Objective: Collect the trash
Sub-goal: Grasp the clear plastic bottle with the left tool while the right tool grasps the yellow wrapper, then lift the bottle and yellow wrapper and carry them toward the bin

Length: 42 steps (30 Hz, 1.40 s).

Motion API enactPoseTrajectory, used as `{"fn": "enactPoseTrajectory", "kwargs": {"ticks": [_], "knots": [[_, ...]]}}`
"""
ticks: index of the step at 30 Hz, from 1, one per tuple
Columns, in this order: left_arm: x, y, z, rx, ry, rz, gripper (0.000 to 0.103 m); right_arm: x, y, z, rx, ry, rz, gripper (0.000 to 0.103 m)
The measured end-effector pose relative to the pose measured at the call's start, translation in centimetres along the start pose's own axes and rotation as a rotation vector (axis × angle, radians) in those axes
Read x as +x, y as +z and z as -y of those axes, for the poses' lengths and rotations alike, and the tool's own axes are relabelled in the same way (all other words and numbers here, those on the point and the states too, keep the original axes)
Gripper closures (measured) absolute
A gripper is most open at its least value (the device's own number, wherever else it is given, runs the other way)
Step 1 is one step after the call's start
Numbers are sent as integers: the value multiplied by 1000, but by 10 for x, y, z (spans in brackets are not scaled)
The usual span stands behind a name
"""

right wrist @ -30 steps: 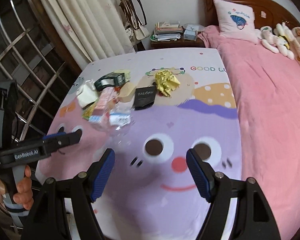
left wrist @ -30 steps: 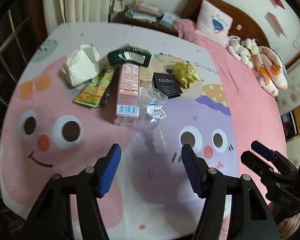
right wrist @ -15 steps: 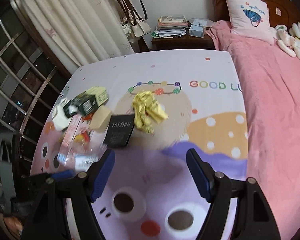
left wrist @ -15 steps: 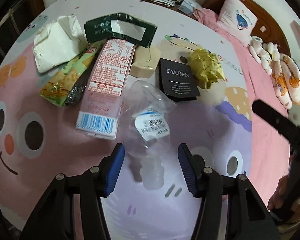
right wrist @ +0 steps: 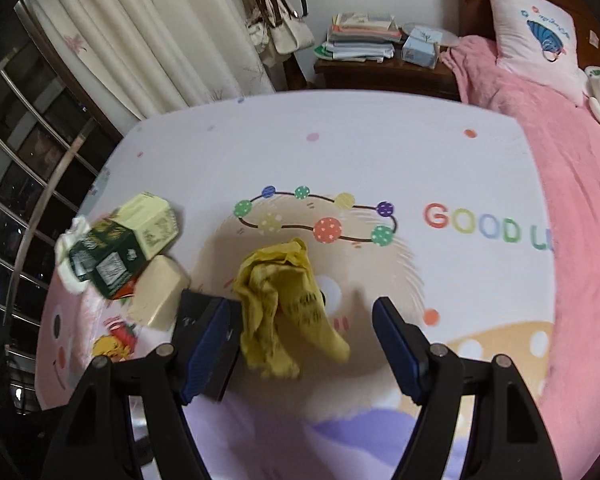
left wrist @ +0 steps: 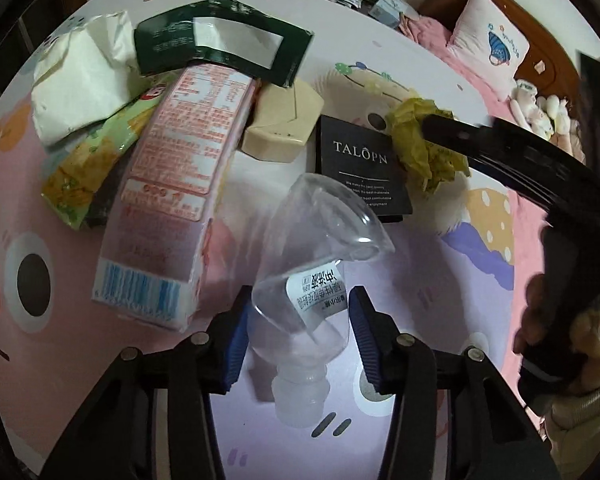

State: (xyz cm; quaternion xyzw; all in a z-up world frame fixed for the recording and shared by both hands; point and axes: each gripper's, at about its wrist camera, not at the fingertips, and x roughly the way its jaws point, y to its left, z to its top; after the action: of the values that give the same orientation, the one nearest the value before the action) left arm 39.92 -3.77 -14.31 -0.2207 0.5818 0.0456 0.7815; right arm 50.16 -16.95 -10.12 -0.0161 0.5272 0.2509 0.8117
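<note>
Left gripper (left wrist: pixel 298 330) straddles a crushed clear plastic bottle (left wrist: pixel 314 276). Blue pads (left wrist: pixel 236 340) sit on either side of the bottle's lower body, at or very near its walls; contact cannot be confirmed. Bottle lies on the cartoon-print bedsheet (left wrist: pixel 440 288), white cap toward the camera, nothing visible inside it. Its white label carries Chinese print, too distorted to read.

Trash cluster just beyond the bottle:
- pink carton (left wrist: pixel 172 200) on its side, blue barcode at the near end, dense pink text panel, not legible
- black card (left wrist: pixel 362 168) printed "TALOPN" with fine lines below
- dark green box (left wrist: pixel 224 42) with a clear window, leaning across the carton's far end
- beige box (left wrist: pixel 284 124), closed, between the carton and the card
- white crumpled wrapper (left wrist: pixel 80 80) and green snack packet (left wrist: pixel 88 160) at the left edge of the pile

Right gripper (right wrist: pixel 304 344), jaws spread wide, hangs over a crumpled yellow wrapper (right wrist: pixel 284 304) that lies between its fingers, nearer the left one, on the sheet. Wrapper has faint dark print, unreadable. Sheet lettering reads "GOOD LU" (right wrist: pixel 488 226), cut off by a pink blanket (right wrist: pixel 576 208).

Nightstand (right wrist: pixel 380 70) behind holds stacked papers and a pale blue box.
</note>
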Motion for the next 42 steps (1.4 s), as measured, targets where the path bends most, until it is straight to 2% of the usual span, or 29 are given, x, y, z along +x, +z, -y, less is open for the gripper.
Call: {"fn": "enactPoseTrajectory", "kwargs": {"ticks": [1,2,3,4,7,14,22,28,33,38,42], "knots": [[2,1,3,4,6,-2,57,5,0,0,-5,0,-9,29],[4,3,6,8,12,-2,57,10,-2,0,-6,3,-21,49],[5,5,9,12,16,-3,57,10,-4,0,0,33,-21,59],[6,6,12,11,17,-4,58,7,-6,2,21,81,-14,77],[6,7,10,-11,12,1,58,-1,-16,0,6,45,-12,77],[-7,3,12,18,18,15,59,-36,-63,9,75,90,-17,78],[-59,-31,14,152,17,46,58,-87,-127,-9,153,110,-11,78],[-119,-79,-23,250,27,96,58,-131,-169,-53,157,111,9,78],[-175,-124,-54,372,-8,141,58,-171,-207,-93,210,96,82,78],[-212,-165,-84,478,-46,164,58,-202,-257,-143,271,59,152,78],[-232,-197,-108,546,-75,177,58,-212,-297,-180,308,16,172,78]]}}
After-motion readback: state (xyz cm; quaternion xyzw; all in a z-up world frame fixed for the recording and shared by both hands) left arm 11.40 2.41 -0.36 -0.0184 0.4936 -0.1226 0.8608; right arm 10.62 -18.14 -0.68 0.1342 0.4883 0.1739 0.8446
